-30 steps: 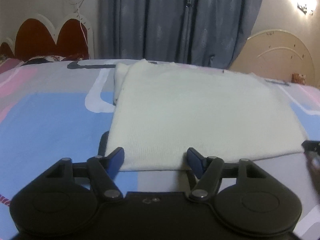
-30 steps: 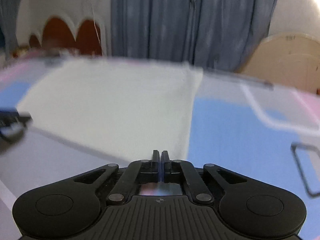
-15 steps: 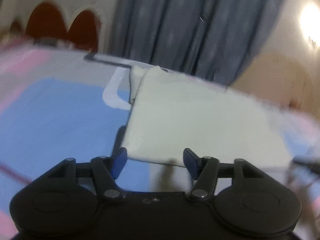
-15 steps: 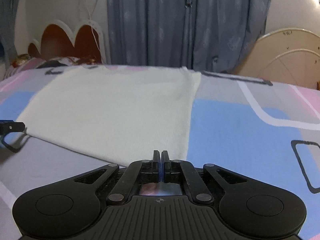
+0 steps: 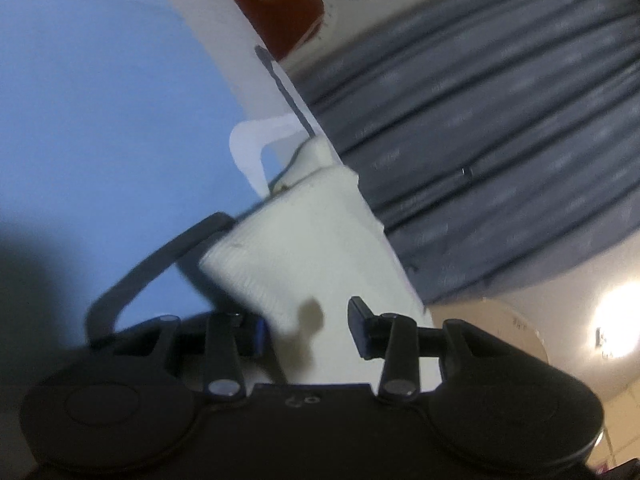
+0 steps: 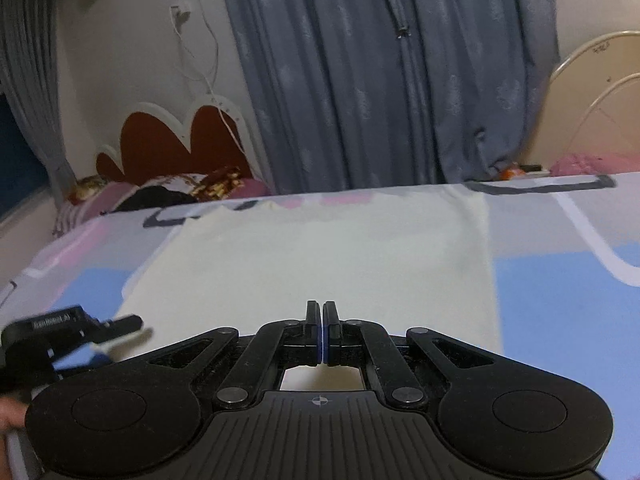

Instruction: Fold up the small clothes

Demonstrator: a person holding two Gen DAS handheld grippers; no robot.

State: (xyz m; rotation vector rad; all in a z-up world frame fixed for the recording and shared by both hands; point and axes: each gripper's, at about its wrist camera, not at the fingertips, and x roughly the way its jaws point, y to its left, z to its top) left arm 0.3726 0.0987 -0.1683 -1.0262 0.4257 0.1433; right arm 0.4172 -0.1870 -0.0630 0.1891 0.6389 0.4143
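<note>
My left gripper [image 5: 310, 330] was rolled sideways, jaws spread around the cream garment's [image 5: 312, 240] corner; right gripper [image 6: 322, 330] jaws pressed together over it on the bed [image 6: 568, 280].

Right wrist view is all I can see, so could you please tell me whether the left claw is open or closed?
Observer: The left claw is open, with its fingers wide apart.
Operator: Thank you. Is anything between its fingers?
Observer: Yes, the near corner of the cream knitted garment sits between them, not pinched.
Operator: Is that claw held level?
Observer: No. Its camera shows the blue, pink and grey patterned bedsheet steeply tilted, so the claw is rolled sideways.
</note>
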